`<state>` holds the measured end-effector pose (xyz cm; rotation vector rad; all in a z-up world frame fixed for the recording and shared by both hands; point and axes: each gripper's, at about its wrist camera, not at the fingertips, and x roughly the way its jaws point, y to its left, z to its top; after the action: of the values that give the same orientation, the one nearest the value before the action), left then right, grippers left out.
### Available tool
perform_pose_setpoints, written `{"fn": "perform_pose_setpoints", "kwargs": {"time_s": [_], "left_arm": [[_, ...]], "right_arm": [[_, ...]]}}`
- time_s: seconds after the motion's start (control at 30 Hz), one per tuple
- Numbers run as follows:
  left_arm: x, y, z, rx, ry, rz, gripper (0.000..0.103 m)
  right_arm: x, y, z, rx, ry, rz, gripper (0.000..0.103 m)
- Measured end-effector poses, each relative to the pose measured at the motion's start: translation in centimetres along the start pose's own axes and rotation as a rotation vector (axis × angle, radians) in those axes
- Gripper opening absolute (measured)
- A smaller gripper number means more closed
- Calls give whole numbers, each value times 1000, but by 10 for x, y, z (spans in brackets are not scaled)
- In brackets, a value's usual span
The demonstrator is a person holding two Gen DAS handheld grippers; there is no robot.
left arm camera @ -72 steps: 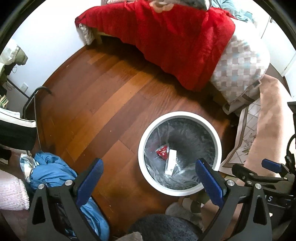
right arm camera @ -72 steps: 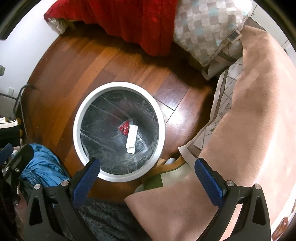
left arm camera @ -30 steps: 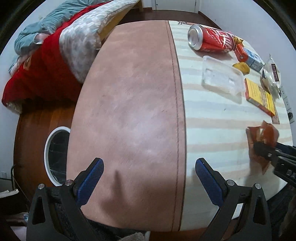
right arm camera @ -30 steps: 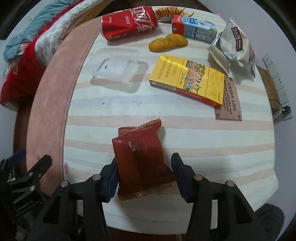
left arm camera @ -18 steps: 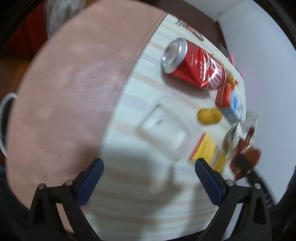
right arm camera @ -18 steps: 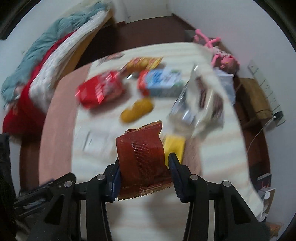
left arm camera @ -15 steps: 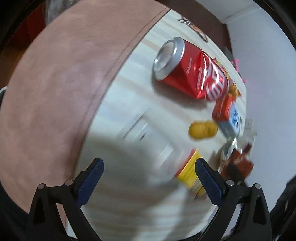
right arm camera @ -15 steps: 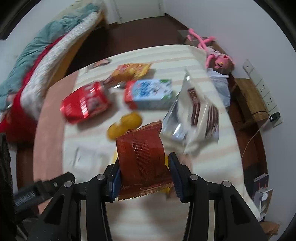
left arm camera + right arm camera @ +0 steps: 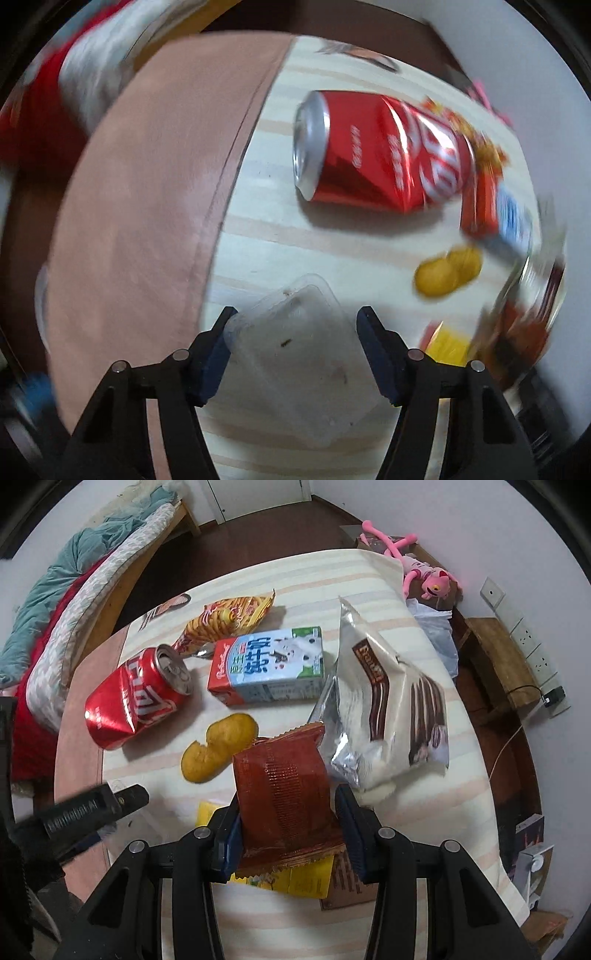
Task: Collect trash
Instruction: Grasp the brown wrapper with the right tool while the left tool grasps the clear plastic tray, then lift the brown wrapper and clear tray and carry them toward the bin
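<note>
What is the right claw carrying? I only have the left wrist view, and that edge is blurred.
Observer: The right claw is shut on a reddish-brown wrapper, held upright between its pads.
Operator: What is the smeared silver thing beyond the yellow bun?
Observer: A silver-and-white snack bag, lying beside the milk carton.
Operator: Anything behind the red can?
Observer: An orange striped packet, just behind it.

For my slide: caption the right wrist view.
Right gripper holds a brown wrapper above the table's can and milk carton.
</note>
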<state>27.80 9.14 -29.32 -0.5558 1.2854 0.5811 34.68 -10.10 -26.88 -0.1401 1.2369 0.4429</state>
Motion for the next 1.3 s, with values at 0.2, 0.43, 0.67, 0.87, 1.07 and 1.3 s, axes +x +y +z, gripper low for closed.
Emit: {"fn": "perform_pose_setpoints", "kwargs": {"time_s": [0.2,0.43,0.67,0.87,1.07,1.3], "left_arm": [[7,16,-26,260,-3,119,64],[-9,47,-50,178,-71,53,21],[-43,57,-76,160,-163,-9,18],[-81,74,-67,115,-245,-55,18],[-128,124,-75,70,-343,-63,18],[-184,218,-98,-31,-432,-9,18]], "right_arm": [[-4,3,-19,-20,1,16,48],[-7,7,-33,-35,4,3,48],[-38,14,-43,-62,-39,1,48],[-67,26,-46,-88,-83,24,48],[-91,47,-56,-105,-107,80,47],[-115,135,-77,-222,-114,202,47]]}}
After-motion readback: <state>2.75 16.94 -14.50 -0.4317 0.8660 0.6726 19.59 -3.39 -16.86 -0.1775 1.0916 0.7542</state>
